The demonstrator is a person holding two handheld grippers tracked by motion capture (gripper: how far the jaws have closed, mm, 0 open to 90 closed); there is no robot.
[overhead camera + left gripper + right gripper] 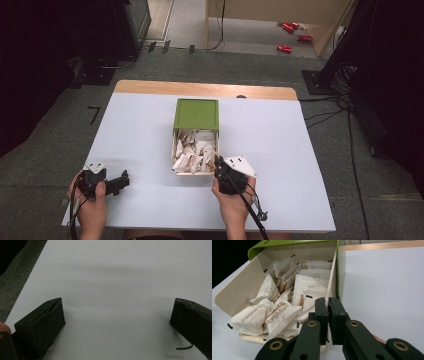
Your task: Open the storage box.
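We see the drawer point(195, 150) pulled out of its green case point(196, 114) toward us, long axis running front-to-back, our right gripper point(327, 302) pinching its side wall, while our left gripper point(120, 182) sits left of the case, its 2 jaws spread.

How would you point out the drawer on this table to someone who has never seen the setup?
Start from the white table: at its middle stands a small green box. The drawer is the cream tray pulled out of that box toward the person, its right wall pinched by the jaws of the right gripper. Unlike the plain green box behind it, it is open-topped and heaped with white and brown packets.
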